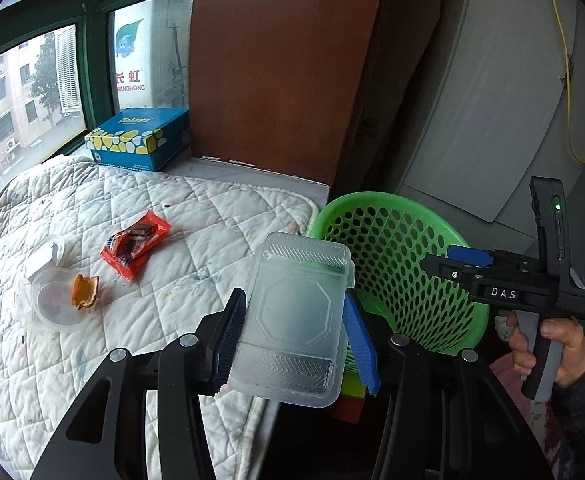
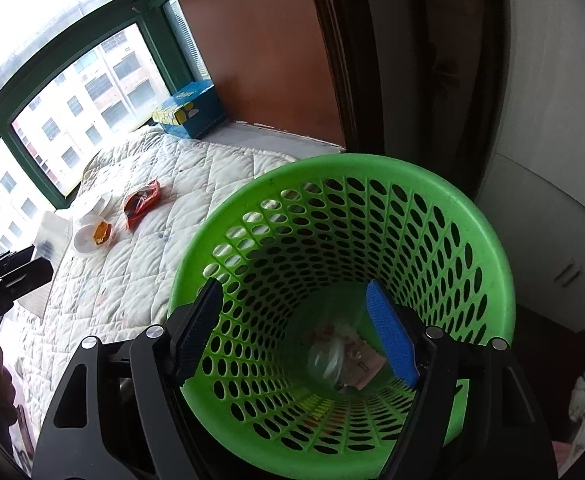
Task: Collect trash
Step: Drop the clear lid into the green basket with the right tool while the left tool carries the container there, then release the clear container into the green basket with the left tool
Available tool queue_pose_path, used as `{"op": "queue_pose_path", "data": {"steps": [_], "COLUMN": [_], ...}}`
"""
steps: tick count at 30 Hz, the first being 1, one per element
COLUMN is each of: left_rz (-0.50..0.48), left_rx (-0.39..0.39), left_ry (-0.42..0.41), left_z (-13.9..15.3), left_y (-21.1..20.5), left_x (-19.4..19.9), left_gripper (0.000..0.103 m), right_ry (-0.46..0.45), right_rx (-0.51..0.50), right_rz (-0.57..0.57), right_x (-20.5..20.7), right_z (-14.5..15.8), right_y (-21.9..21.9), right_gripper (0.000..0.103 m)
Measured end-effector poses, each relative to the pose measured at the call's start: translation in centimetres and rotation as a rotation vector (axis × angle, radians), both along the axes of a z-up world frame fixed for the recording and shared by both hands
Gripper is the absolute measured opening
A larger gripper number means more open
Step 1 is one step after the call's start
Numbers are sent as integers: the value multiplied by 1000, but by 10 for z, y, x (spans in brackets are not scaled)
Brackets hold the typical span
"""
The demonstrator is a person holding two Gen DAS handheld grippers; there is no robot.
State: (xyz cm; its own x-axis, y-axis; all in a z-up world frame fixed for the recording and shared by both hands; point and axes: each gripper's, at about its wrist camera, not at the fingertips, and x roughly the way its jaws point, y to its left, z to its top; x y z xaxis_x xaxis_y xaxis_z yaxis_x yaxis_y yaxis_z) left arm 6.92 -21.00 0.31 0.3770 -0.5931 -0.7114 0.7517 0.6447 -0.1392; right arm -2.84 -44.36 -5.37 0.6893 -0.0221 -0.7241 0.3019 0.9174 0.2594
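Gripping clear tray: left gripper | right gripper empty, agape over green basket

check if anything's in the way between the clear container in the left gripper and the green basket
Nothing visible blocks it. The left gripper holds the clear container beside the green basket, whose mouth is open. The right gripper hovers empty over that mouth.

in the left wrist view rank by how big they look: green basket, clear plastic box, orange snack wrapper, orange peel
1. green basket
2. clear plastic box, though it sits nearest the camera
3. orange snack wrapper
4. orange peel
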Motion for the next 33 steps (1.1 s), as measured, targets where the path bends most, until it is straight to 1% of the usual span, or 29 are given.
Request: {"op": "queue_pose_path", "data": {"steps": [10,15,18,23,28,29,30,33], "left_rz": [-78,-121,-140,-163,-174,-176,-175,-173], "left_rx": [15,37,53,74,79,77,76,66], "left_ry": [19,34,47,71,97,103,106,109], "left_z": [-3,-9,-14,-23,-29,-29,-30,-29], "left_y": [-46,-73,-88,-108,-117,-118,-118,-118], "left_x": [-10,-19,-23,-27,-28,-28,-28,-29], "left_gripper": [48,48,48,48,49,51,57,61], "right_ry": [-63,-89,-104,-116,-120,-120,-120,-121], "right_rx": [-9,-28,-41,-34,-24,-23,-21,-16], "right_rz": [-43,-64,-79,-97,-110,-111,-111,-108], "right_x": [-24,-36,-43,-49,-54,-55,-55,-55], "right_z": [18,27,30,31,30,30,30,30], "right_y": [-14,-20,-23,-30,-36,-37,-37,-37], "right_gripper": [78,79,80,81,81,81,81,81]}}
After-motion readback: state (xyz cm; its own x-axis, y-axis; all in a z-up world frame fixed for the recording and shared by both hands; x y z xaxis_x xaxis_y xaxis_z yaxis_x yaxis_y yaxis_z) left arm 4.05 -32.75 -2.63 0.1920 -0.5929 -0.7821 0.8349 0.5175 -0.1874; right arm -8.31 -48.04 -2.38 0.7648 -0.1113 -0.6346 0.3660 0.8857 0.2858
